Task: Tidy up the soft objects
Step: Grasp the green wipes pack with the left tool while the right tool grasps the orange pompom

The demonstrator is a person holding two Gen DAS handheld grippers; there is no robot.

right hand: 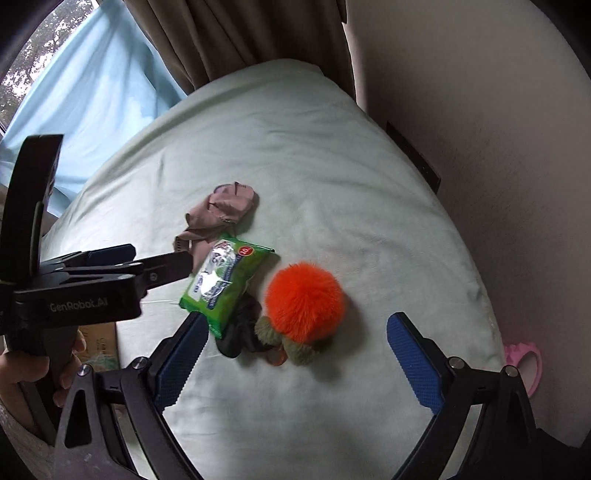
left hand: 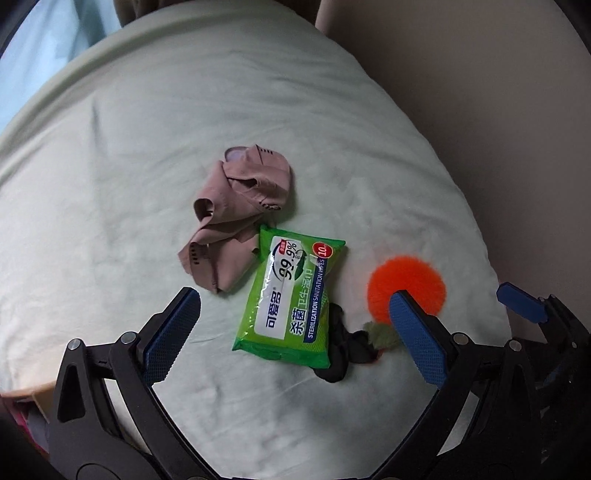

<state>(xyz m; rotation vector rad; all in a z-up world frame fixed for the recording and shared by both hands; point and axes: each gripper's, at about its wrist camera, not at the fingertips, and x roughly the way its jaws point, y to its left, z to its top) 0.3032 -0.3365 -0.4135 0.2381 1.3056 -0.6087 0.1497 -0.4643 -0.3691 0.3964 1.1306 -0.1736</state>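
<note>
On the pale green bedsheet lie a crumpled dusty-pink cloth, a green wet-wipes pack and a fluffy orange pompom. The pompom has small olive puffs attached, and a black fabric piece sits under the pack's corner. My left gripper hovers open above the wipes pack, holding nothing. My right gripper is open above the orange pompom with its fingers wide on either side. The pack, pink cloth and black fabric piece lie to its left.
Brown curtains and a light blue drape hang behind the bed. A plain wall runs along the right. A pink object lies beyond the bed's right edge. A hand holds the left tool at the left.
</note>
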